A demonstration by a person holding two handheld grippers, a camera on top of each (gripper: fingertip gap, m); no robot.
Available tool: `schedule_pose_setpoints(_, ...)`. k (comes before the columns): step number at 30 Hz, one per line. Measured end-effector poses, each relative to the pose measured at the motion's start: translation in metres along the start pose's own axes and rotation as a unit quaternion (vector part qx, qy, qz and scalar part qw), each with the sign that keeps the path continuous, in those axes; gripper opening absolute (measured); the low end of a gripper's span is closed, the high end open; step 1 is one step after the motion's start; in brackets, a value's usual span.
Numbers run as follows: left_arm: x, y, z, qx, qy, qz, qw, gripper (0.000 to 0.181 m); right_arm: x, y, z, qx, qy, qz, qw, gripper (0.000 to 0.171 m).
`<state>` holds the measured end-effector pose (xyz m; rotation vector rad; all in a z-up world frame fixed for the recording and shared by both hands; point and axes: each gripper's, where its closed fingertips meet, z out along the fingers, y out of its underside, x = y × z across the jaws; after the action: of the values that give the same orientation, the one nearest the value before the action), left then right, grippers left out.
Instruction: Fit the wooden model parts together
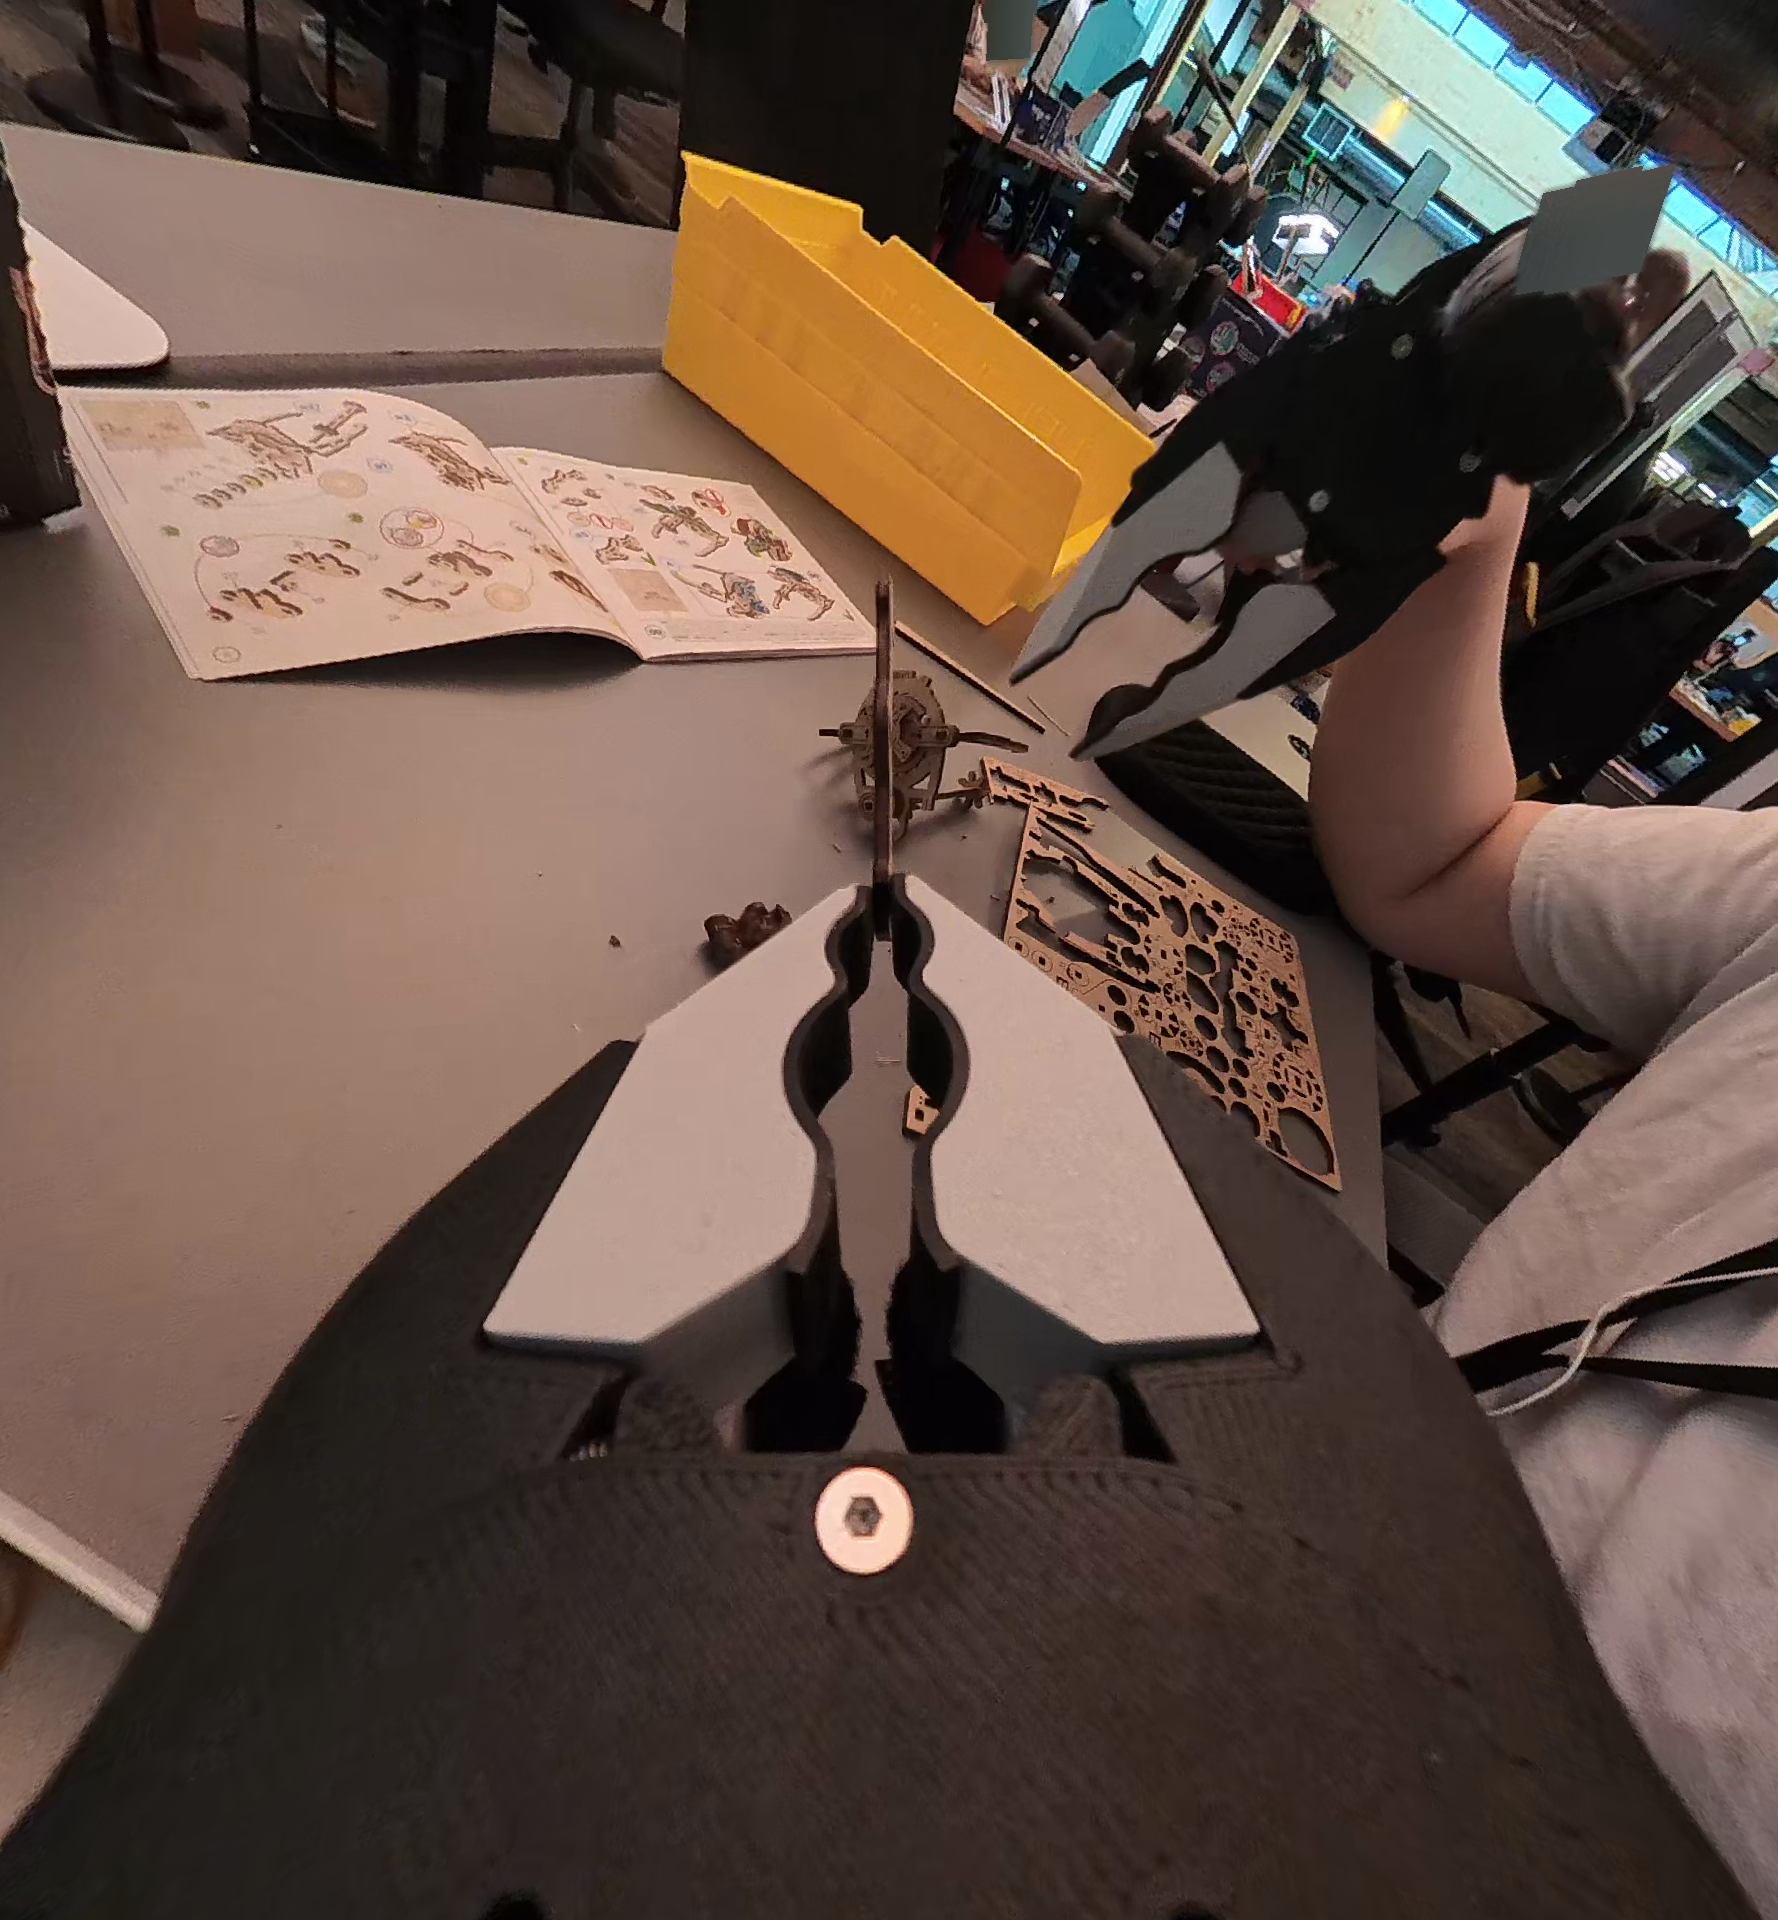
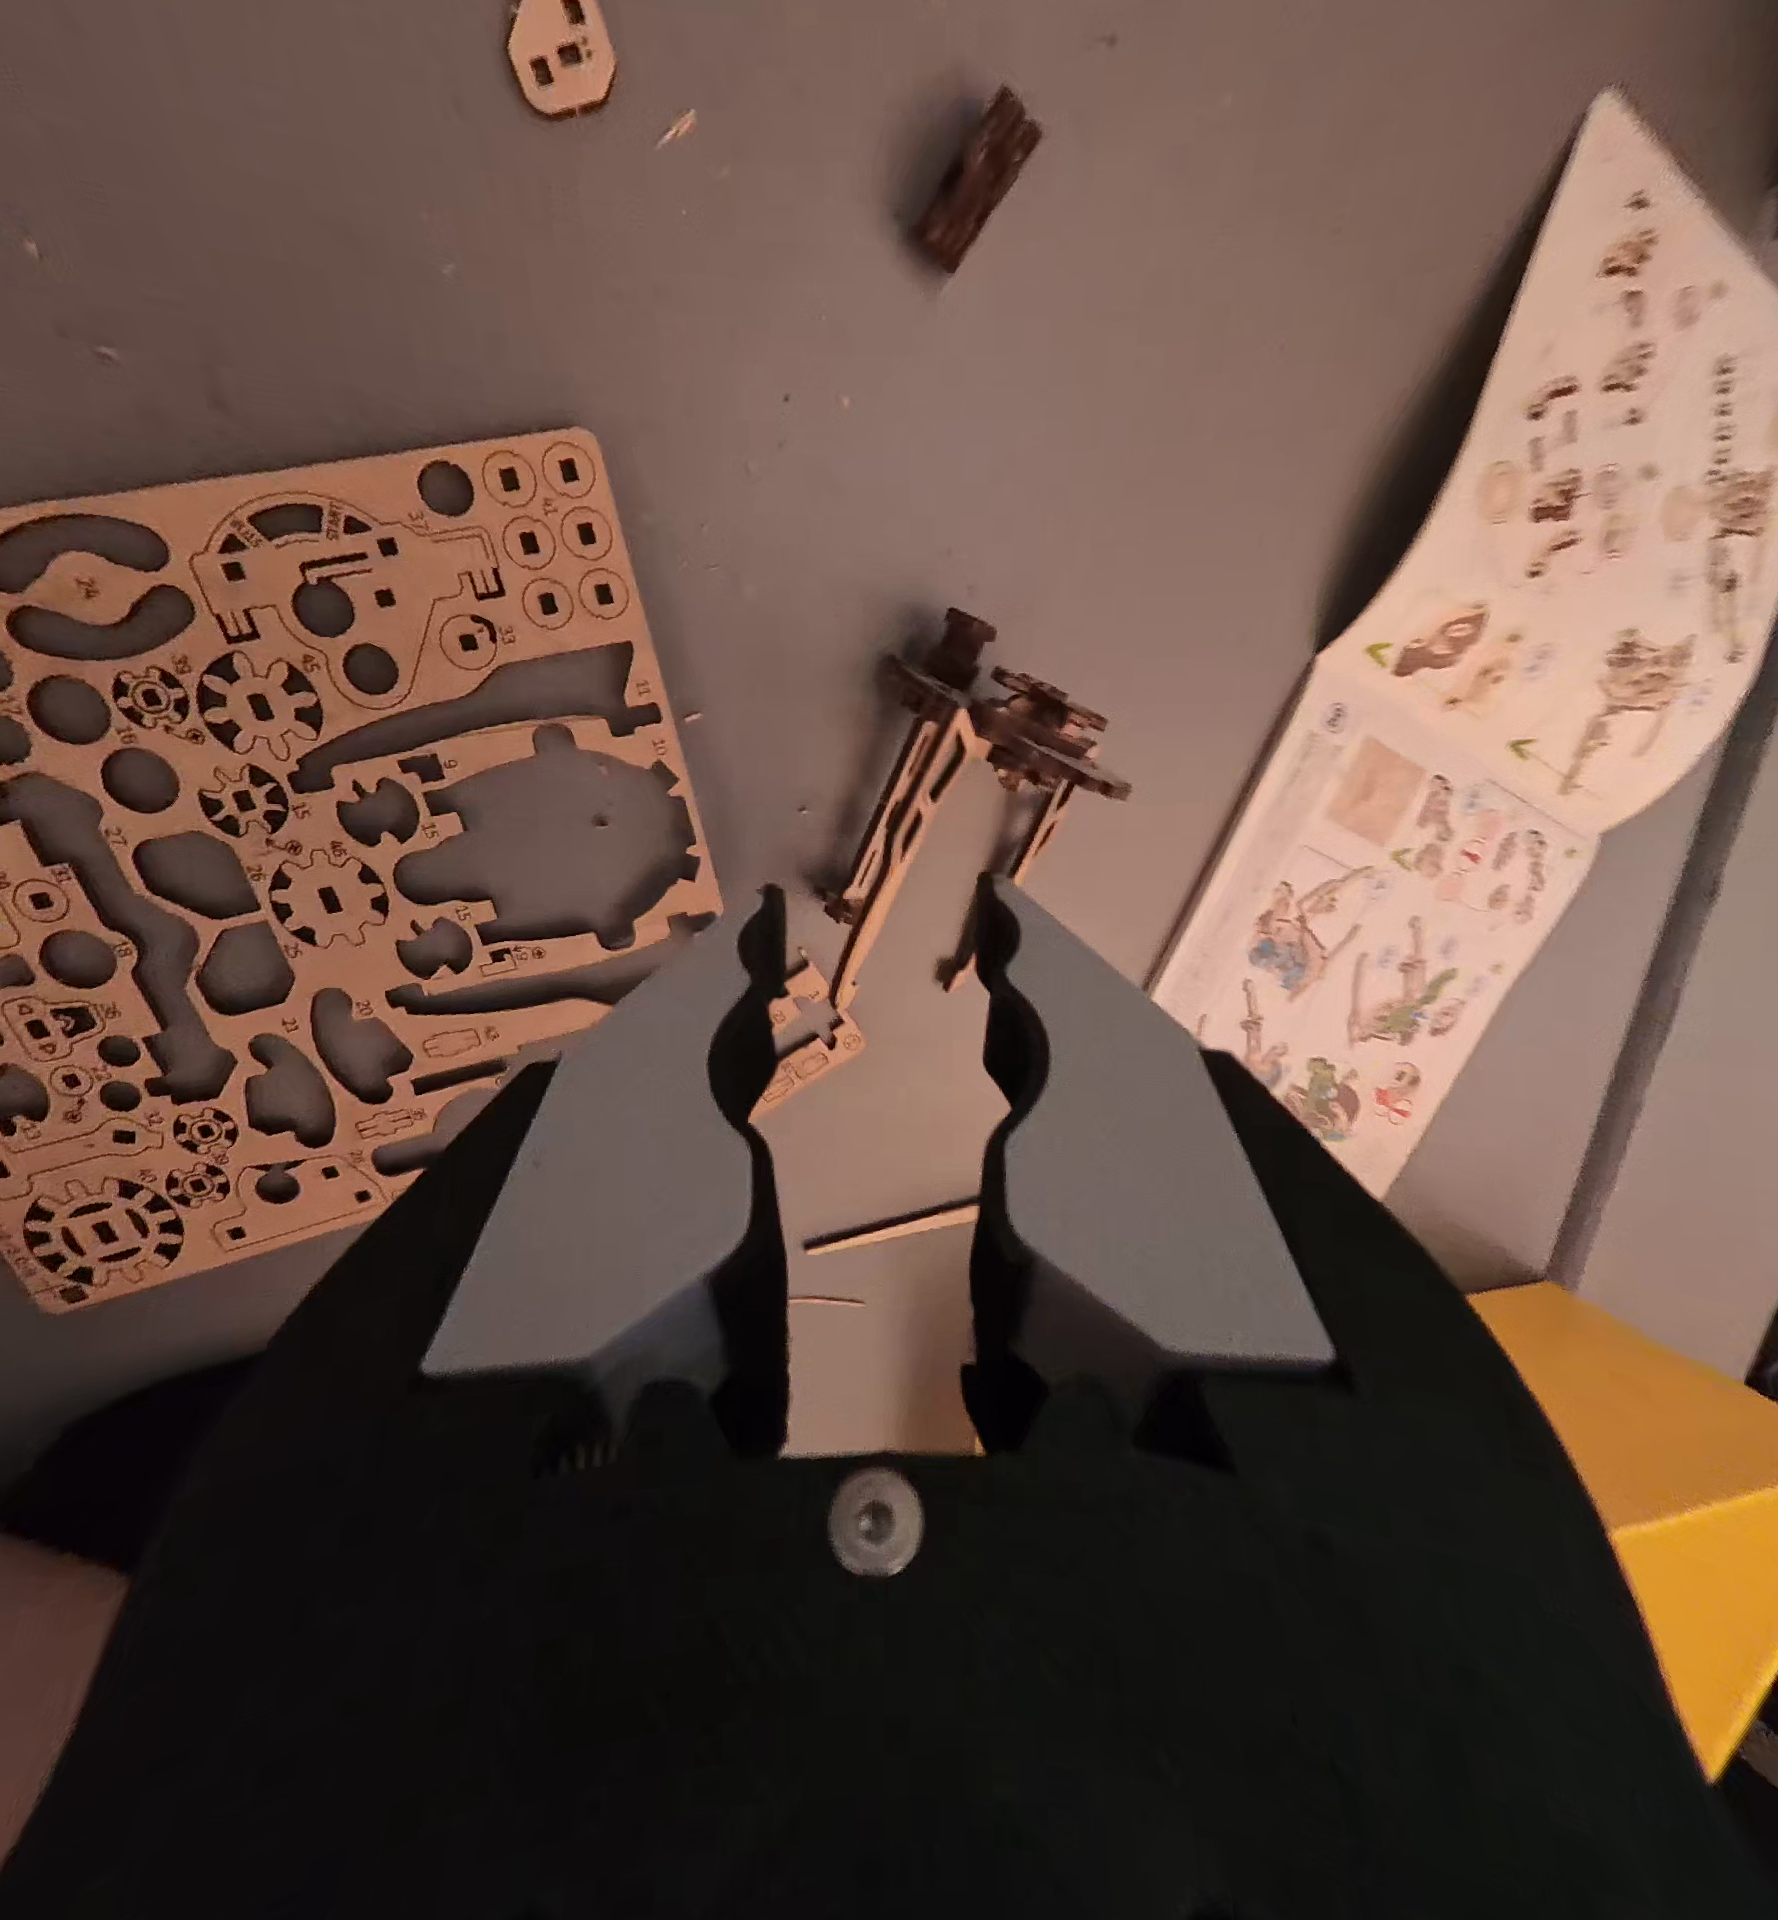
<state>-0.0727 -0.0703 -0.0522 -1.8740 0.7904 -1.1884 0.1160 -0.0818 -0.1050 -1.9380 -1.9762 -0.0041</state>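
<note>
- The left gripper (image 1: 883, 902) has its jaws pressed together on a thin flat wooden piece (image 1: 883, 727), which stands on edge and sticks up past the fingertips
- Just beyond that piece, the half-built wooden model (image 1: 900, 743) sits on the grey table (image 1: 345, 987), with small rods poking out to each side
- The right gripper (image 2: 880, 914) hangs above the table with its jaws spread and nothing between them; in the left wrist view it shows at the right (image 1: 1056, 712), fingertips pointing down near the table edge
- Seen from the right wrist view, the model (image 2: 968, 769) lies just ahead of the open fingertips, beside the wooden sheet (image 2: 272, 831)
- The sheet is full of cut-out holes, with some gears and small parts not yet pushed out; it lies flat, near the model but apart from it
- A small dark wooden part (image 2: 973, 187) lies alone farther along the table, and a pale loose piece (image 2: 563, 52) sits at the top edge of that view
- An open instruction booklet (image 1: 428, 520) lies flat behind the model
- A yellow bin (image 1: 885, 384) stands past the booklet
- A thin wooden stick (image 2: 890, 1226) lies on the table under the right gripper
- A person's bare arm (image 1: 1425, 790) holds the right gripper
</note>
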Motion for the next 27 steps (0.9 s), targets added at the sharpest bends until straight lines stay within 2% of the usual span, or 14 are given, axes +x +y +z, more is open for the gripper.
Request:
schedule_pose_setpoints(7, 0.000, 0.004, 0.003, -0.010, 0.000, -0.001, 1.000, 0.001, 0.003, 0.004, 0.028, -0.036, 0.000, -0.013, 0.999, 0.034)
schedule_pose_setpoints(14, 0.001, 0.005, 0.004, -0.013, 0.002, 0.000, 1.000, 0.001, 0.020, 0.000, 0.030, -0.017, 0.033, -0.017, 0.999, 0.008)
schedule_pose_setpoints(16, 0.000, 0.005, 0.003, -0.013, 0.001, 0.000, 1.000, 0.001, 0.024, -0.001, 0.032, -0.011, 0.043, -0.015, 0.999, 0.005)
schedule_pose_setpoints(27, 0.000, 0.006, 0.004, -0.015, 0.000, 0.000, 1.000, 0.001, 0.058, 0.001, 0.035, -0.005, 0.116, 0.019, 0.993, 0.002)
